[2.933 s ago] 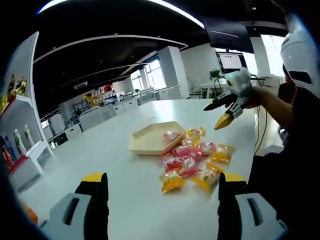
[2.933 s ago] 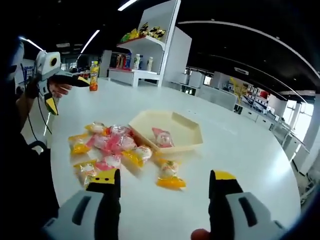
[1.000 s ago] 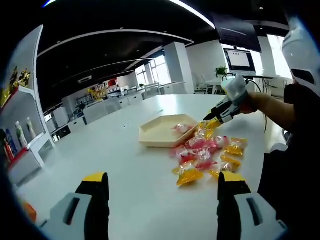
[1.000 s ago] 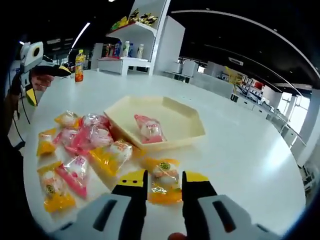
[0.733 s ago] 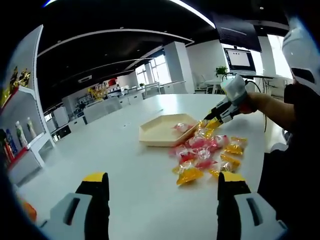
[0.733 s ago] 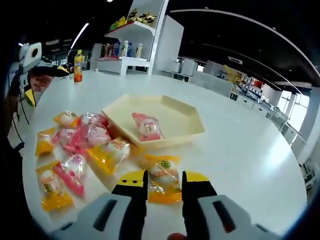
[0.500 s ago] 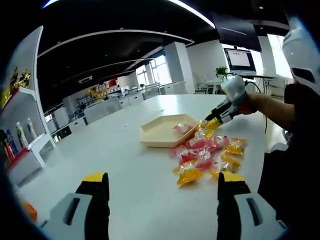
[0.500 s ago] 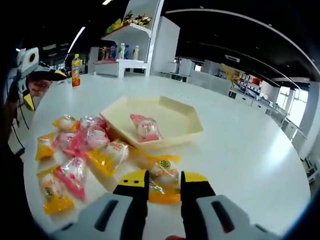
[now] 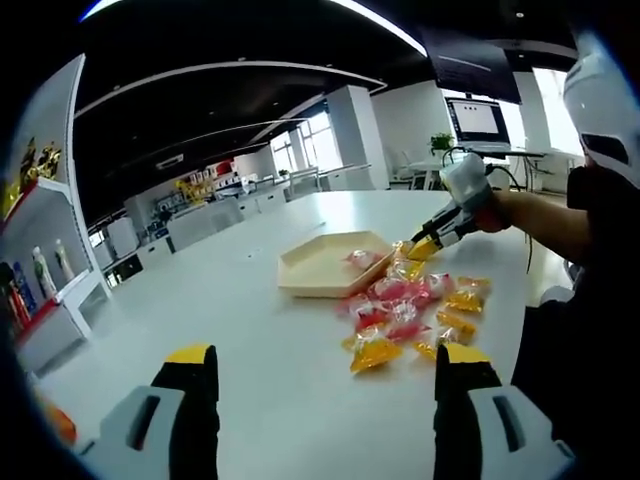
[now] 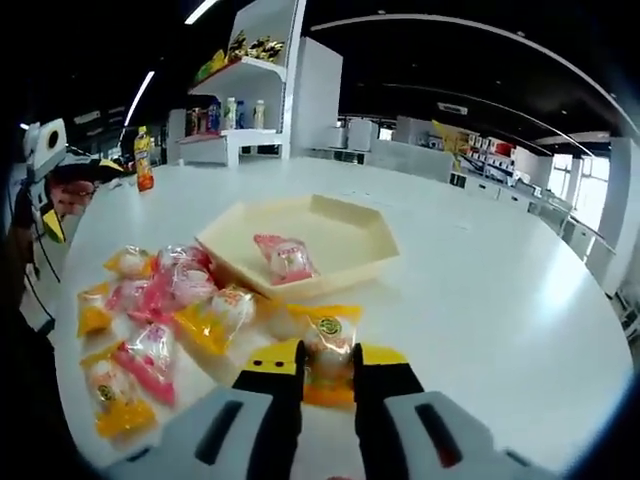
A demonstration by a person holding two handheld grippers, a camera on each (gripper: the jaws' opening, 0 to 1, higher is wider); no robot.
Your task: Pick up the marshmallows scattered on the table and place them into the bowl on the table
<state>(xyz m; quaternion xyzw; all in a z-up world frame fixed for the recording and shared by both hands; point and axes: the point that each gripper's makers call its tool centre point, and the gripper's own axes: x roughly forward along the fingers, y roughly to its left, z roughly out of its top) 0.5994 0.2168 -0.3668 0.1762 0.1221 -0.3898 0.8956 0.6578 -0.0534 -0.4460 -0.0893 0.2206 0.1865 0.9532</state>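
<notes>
Marshmallows lie in a loose pile at centre left of the right gripper view, just beside the bowl, which sits in the middle of the white table. One pink packet already rests inside the bowl, so the job looks barely begun.

Your right tongs at the bottom centre of that view are closed on a yellow packet, the jaws pinching its near end so the rest sticks out toward the bowl. That end-on hold suits a soft wrapper: you keep the bulk free to drop cleanly. Whether the packet is clear of the table I cannot tell.

In the left gripper view, your left tongs stand wide apart at the bottom of the frame with nothing between them, well back from the pile, leaving room for the working hand at right of centre. The bowl there lies just left of the heap.

Next, I judge, you carry the yellow packet the short way over the near rim and release.
</notes>
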